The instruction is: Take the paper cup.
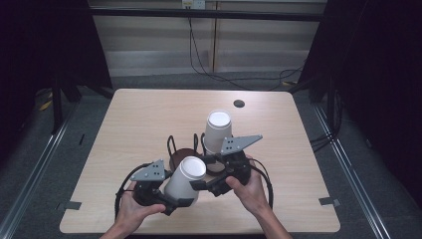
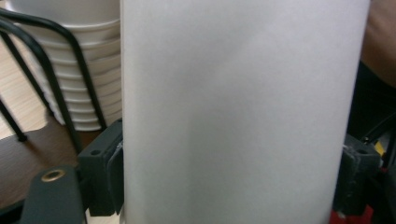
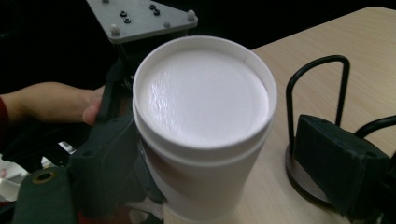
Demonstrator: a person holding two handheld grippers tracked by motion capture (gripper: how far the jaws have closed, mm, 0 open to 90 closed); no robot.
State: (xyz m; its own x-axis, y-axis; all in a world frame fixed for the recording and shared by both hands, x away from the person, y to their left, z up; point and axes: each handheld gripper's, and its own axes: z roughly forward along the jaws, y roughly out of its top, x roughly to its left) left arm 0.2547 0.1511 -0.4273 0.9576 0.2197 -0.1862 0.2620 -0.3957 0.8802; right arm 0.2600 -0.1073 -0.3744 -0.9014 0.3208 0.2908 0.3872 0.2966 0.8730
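— Wooden tabletop [image 1: 149, 114], dark room; why is the left gripper [image 1: 171, 199] clamping that upside-down paper cup [image 1: 185, 178]?
— Probably steadying it, just off the wire cup rack [image 1: 180, 149], while the right gripper [image 1: 209, 172] is standing open around its top.

Near the table's [image 1: 149, 114] front edge we see a paper cup [image 1: 185, 179] lying tilted between the left gripper [image 1: 171, 196] on its left and the right gripper [image 1: 209, 177] on its right. Just behind it a wire cup holder [image 1: 181, 149] stands on the table. A stack of upturned cups [image 1: 218, 132] sits in the holder's right side, behind the right gripper.
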